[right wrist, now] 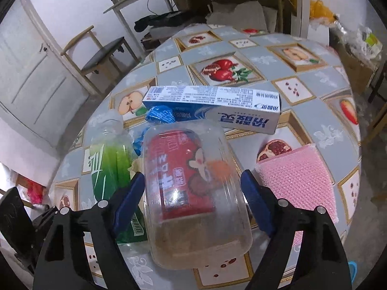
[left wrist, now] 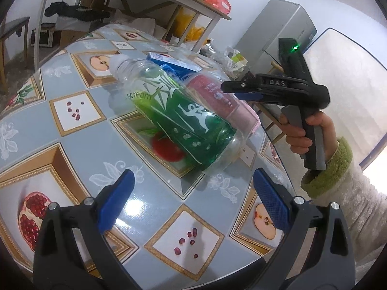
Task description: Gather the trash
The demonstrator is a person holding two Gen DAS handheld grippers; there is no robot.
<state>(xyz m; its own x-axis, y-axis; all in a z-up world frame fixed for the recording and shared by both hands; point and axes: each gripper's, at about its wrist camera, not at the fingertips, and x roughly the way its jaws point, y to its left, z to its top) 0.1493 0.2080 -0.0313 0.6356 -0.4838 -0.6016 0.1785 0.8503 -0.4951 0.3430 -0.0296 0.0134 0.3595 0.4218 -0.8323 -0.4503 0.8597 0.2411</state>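
The right claw (right wrist: 191,203) points steeply down at the table (right wrist: 302,55), its blue pads spread wide on either side of a clear plastic bottle with a red label (right wrist: 191,193). The left pad (right wrist: 128,200) sits at the bottle's wall; the right pad (right wrist: 256,203) stands just off its other side, so whether they press on it cannot be told. The bottle lies on its side with a brownish residue at its near end. Seen from the left wrist, the same claw (left wrist: 238,89) reaches in from the right, a hand (left wrist: 304,130) in a green-cuffed sleeve on its grey trigger grip.

The left claw (left wrist: 191,200) hangs over the table (left wrist: 79,77) with its blue pads far apart and nothing between them.

Just beside the red-labelled bottle, on its left in the right wrist view, lies a clear plastic bottle with a green and white label (right wrist: 108,166), also on its side; in the left wrist view it (left wrist: 179,113) lies ahead of the empty left claw, its white-capped neck pointing away. Beyond both bottles sits a long white and blue cardboard box (right wrist: 215,106), with a crumpled blue wrapper (right wrist: 160,114) against its near side. A pink sheet of bubble wrap (right wrist: 300,176) lies to the right of the red-labelled bottle. The table wears a glossy grey cloth printed with framed fruit.
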